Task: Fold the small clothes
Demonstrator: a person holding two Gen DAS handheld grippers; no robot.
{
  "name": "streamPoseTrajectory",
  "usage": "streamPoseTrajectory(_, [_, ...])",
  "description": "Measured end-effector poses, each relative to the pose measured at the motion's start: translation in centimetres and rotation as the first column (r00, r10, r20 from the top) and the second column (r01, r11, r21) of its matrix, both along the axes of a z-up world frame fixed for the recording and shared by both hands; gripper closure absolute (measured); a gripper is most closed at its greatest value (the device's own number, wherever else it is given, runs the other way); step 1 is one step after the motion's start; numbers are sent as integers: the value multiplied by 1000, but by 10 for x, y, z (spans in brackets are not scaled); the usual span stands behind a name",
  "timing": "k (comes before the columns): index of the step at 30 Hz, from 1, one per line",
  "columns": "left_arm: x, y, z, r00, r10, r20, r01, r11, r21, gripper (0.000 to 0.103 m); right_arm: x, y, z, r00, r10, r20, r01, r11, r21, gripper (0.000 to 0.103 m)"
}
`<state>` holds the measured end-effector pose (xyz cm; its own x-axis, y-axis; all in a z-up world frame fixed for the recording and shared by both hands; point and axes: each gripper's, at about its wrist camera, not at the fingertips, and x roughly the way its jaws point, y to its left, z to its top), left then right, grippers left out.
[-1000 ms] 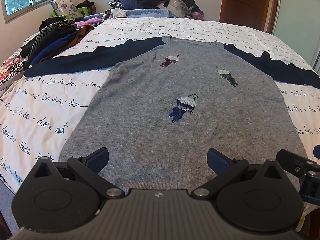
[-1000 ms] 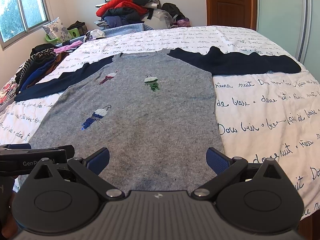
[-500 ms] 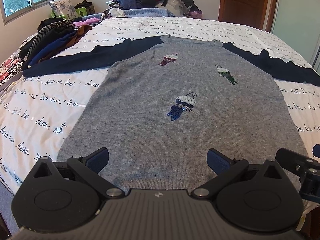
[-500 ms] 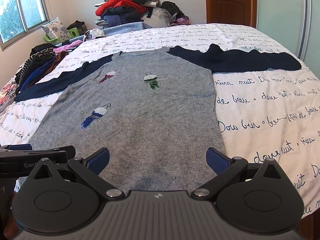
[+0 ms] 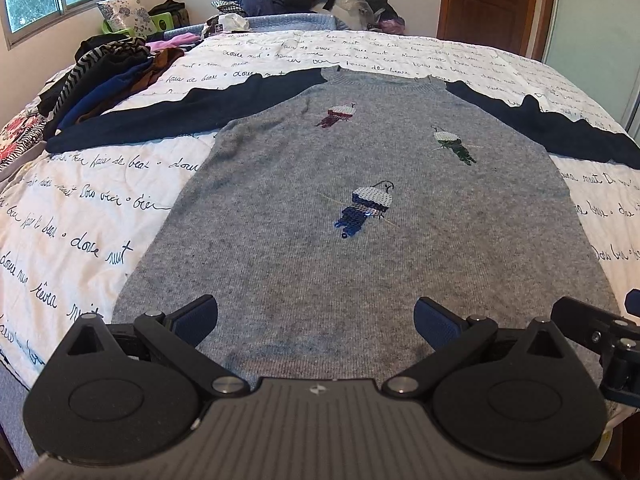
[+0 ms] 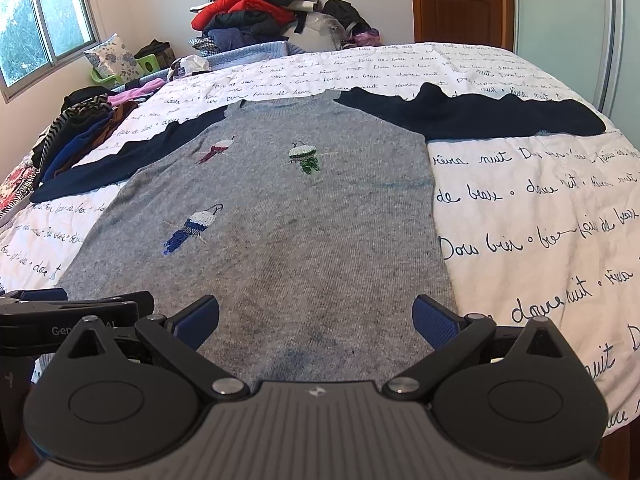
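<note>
A small grey sweater (image 5: 360, 272) (image 6: 288, 240) with navy sleeves and three embroidered birds lies flat, front up, on the bed. Both sleeves are spread out sideways. My left gripper (image 5: 316, 322) hovers open over the sweater's bottom hem, toward its left half. My right gripper (image 6: 316, 322) is open too, over the hem toward the right half. Neither holds any cloth. The right gripper's body (image 5: 596, 336) shows at the right edge of the left wrist view, and the left gripper's body (image 6: 72, 320) at the left edge of the right wrist view.
The white bedspread (image 5: 80, 216) (image 6: 540, 220) with black script covers the bed. Folded dark clothes (image 5: 104, 76) are stacked along its left side. A heap of clothes (image 6: 256, 12) stands beyond the far end, a wooden door (image 6: 460, 0) to its right.
Both grippers have eased slightly forward and lower over the sweater's hem. Their jaws have stayed open and the sweater has not moved.
</note>
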<state>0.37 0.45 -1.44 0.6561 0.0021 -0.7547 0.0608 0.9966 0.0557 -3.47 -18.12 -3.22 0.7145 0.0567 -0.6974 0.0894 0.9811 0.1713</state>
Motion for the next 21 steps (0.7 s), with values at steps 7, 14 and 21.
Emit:
streamPoseTrajectory(7, [0,-1,-1,1000,0,-1,0,1000,11,0,0,0,0,1000,0,-1,0,1000,1,0])
streamPoseTrajectory(14, [5,-4,-1,1000,-11,13,11,1000,5,0,1,-8,-2,999,2,39,-2,1000,5,0])
streamPoseTrajectory(21, [24,-22,8,997,-52,61,53,999,-6,0,11,-33,-2,989,16,149,-19,1000,14,0])
